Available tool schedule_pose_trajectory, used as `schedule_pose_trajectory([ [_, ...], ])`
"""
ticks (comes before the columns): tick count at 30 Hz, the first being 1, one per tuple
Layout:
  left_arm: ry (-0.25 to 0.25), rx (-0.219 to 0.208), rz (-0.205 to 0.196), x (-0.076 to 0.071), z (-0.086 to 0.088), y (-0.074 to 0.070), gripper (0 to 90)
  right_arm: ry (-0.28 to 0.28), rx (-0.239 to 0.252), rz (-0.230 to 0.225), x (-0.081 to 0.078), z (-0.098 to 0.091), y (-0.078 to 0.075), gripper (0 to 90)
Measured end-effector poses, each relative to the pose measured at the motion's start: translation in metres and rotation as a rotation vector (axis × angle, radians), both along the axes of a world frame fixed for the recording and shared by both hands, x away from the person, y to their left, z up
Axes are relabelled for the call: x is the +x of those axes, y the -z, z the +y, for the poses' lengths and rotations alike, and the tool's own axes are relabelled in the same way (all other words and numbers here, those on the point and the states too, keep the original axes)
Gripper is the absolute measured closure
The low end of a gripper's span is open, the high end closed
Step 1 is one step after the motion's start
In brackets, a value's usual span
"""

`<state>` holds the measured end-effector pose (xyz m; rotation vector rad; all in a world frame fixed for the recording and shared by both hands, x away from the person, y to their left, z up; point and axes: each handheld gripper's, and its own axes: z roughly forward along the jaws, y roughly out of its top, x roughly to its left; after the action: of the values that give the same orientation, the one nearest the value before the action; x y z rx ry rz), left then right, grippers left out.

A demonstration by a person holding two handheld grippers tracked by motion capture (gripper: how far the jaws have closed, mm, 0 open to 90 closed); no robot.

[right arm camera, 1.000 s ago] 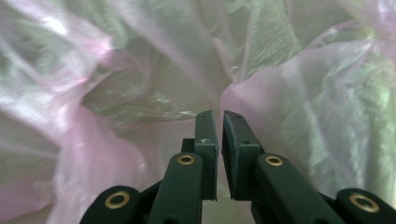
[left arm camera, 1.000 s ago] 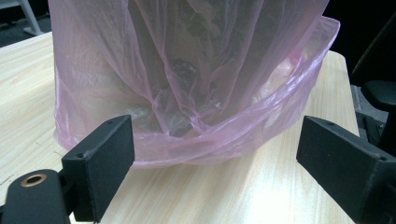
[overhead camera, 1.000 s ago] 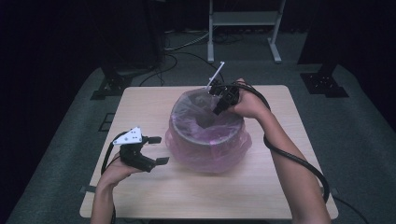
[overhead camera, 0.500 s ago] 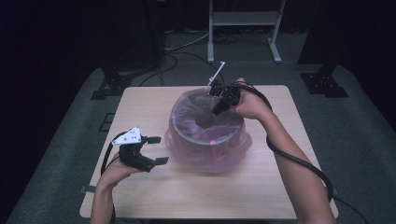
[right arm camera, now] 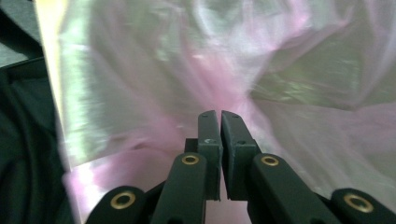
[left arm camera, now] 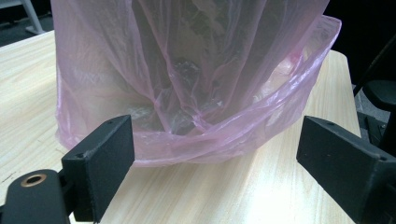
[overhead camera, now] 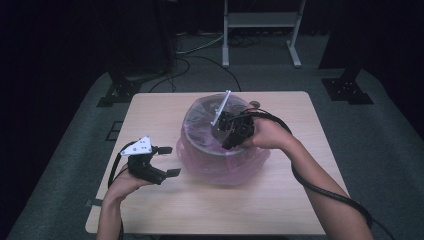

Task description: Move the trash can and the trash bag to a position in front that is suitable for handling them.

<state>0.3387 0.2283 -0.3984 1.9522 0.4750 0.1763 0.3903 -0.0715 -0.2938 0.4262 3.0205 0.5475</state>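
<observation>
A pink plastic bag (overhead camera: 220, 160) lines a round bin (overhead camera: 197, 137) at the middle of the counter (overhead camera: 310, 200). The right tongs (overhead camera: 226, 131), clenched, reach inside it; the left tongs (overhead camera: 167, 161) hover released beside it.

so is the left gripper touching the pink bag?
Apart. In the left gripper view the left gripper is open, bare table between its jaws and the pink bag.

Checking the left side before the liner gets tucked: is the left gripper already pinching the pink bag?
No: the left gripper has its jaws wide apart, and the pink bag lies beyond them untouched.
</observation>
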Motion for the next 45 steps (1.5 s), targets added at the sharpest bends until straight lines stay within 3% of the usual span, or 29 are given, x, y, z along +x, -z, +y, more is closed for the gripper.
schedule_pose_trajectory([
  [7,0.0,-0.001,-0.003,0.0,0.0,0.0,10.0,-0.017,0.018,0.02,-0.004,0.001,-0.002,87.2],
  [16,-0.003,0.003,0.0,0.001,0.001,0.001,10.0,0.057,0.081,-0.044,0.017,-0.001,-0.013,85.2],
  [20,-0.002,-0.009,0.003,0.002,0.004,0.002,10.0,0.08,0.065,-0.042,0.036,0.018,-0.01,84.7],
  [26,-0.004,-0.005,0.005,0.003,0.006,0.003,10.0,0.082,0.053,-0.024,0.051,0.042,-0.005,84.7],
  [32,-0.004,-0.015,0.005,0.004,0.007,0.003,9.9,0.075,0.069,-0.029,0.055,0.051,-0.004,80.7],
  [35,-0.008,-0.006,0.012,0.005,0.006,0.005,8.8,0.084,0.11,-0.034,0.053,0.042,-0.009,72.8],
  [36,-0.008,-0.007,0.015,0.005,0.005,0.007,8.8,0.106,0.153,-0.036,0.052,0.03,-0.014,64.8],
  [38,-0.005,-0.006,0.016,0.005,0.005,0.007,8.8,0.12,0.176,-0.043,0.051,0.023,-0.017,61.1],
  [40,-0.007,-0.006,0.019,0.006,0.004,0.008,8.8,0.17,0.266,-0.065,0.054,-0.002,-0.026,49.3],
  [41,-0.009,-0.004,0.017,0.006,0.005,0.008,8.8,0.17,0.266,-0.065,0.054,-0.002,-0.026,49.3],
  [43,-0.013,-0.002,0.017,0.006,0.005,0.008,8.8,0.194,0.31,-0.078,0.054,-0.015,-0.03,43.6],
  [44,-0.014,-0.002,0.018,0.006,0.005,0.008,8.8,0.223,0.355,-0.098,0.053,-0.029,-0.035,39.2],
  [45,-0.014,-0.002,0.018,0.006,0.005,0.008,8.8,0.223,0.355,-0.098,0.053,-0.029,-0.035,39.2],
])
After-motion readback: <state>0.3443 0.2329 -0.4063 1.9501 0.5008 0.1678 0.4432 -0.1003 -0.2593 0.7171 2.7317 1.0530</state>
